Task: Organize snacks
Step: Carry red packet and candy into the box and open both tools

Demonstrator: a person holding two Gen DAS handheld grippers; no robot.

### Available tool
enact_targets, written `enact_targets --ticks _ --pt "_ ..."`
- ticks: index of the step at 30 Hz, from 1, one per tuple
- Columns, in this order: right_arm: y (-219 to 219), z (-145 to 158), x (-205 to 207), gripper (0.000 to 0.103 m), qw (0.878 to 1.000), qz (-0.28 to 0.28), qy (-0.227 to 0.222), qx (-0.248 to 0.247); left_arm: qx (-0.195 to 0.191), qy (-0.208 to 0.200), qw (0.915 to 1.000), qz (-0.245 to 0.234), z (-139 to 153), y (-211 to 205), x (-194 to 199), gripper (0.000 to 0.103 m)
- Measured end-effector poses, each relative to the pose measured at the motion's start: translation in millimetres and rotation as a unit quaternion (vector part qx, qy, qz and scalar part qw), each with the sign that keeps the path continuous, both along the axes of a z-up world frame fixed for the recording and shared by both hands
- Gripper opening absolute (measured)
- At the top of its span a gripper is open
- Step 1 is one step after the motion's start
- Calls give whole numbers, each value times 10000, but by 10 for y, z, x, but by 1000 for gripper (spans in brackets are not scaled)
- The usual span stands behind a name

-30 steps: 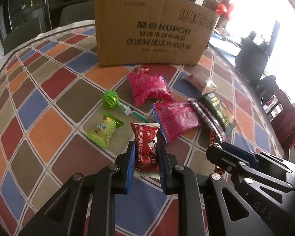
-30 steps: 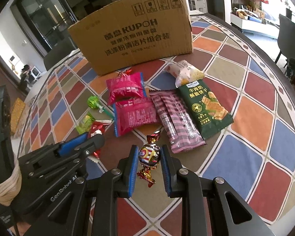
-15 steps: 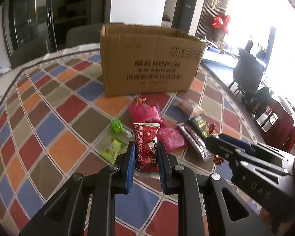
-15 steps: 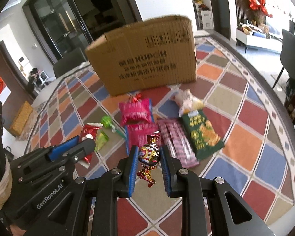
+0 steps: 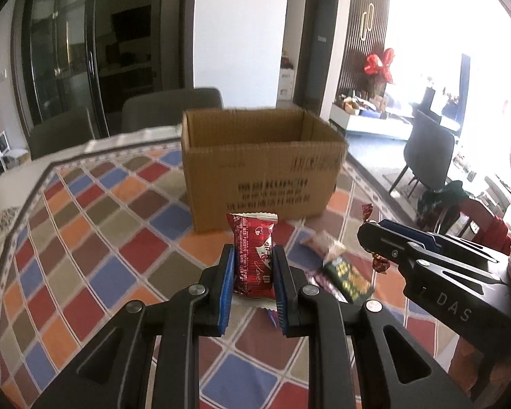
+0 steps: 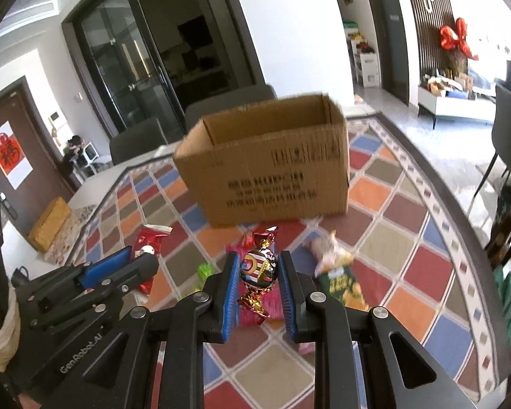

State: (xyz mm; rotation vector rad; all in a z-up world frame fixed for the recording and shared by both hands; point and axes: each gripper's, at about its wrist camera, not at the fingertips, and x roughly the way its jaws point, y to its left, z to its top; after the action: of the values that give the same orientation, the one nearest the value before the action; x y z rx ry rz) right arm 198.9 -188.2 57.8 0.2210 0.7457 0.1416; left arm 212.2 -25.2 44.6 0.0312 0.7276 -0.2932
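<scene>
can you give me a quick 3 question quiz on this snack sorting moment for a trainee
1. True or false: the left gripper is shut on a red snack packet.
2. What does the right gripper hold? A) a green lollipop B) a foil-wrapped candy C) nothing
3. Fill in: the cardboard box on the checked tablecloth stands with its top ____.

Key:
1. True. The packet stands upright between the blue pads.
2. B. Its twisted ends stick out above and below the pads.
3. Open. Both views show over the rim to its inner walls; its floor is hidden.
</scene>
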Motion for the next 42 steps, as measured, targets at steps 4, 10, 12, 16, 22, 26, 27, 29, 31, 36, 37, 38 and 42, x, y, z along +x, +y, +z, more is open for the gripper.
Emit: enact_targets --ticks 4,10,12,16,22,26,27,29,31,36,37,38,42 --pt "-23 162 95 24 9998 24 -184 -26 20 -197 9998 -16 182 -11 73 22" --pt "-50 392 288 24 9991 90 -418 -57 61 -415 9991 -74 429 -45 236 22" --pt "-60 448 364 24 9989 119 -459 -66 77 -466 9989 -77 490 -64 287 22" --pt "-75 563 548 24 9985 203 -482 -132 99 -535 9985 -92 602 -91 443 22" --pt "-106 726 846 24 9983 234 -481 -230 -6 -341 9993 -180 696 -137 803 22" --pt "-108 786 1103 24 9982 301 -377 -369 17 -185 9997 -187 714 -150 1061 22" --pt "-113 794 1178 24 9982 322 -340 -384 29 -154 9997 -175 711 -152 1111 22" --pt "-118 794 1316 24 9983 335 -238 -425 34 -58 9998 -185 707 -165 1235 22" --pt "-107 784 1443 24 9981 412 -98 -443 22 85 9998 -188 676 -170 1374 22" --pt "-92 718 1705 24 9973 458 194 -532 -13 441 9989 -137 583 -172 1673 22" --pt "-98 695 1757 24 9971 492 270 -512 -27 524 9985 -127 562 -173 1736 22" --pt "-98 670 1809 24 9967 502 358 -523 -32 607 9981 -122 533 -174 1806 22" --pt "-95 584 1956 24 9950 509 560 -650 18 749 9972 -76 468 -203 1987 22"
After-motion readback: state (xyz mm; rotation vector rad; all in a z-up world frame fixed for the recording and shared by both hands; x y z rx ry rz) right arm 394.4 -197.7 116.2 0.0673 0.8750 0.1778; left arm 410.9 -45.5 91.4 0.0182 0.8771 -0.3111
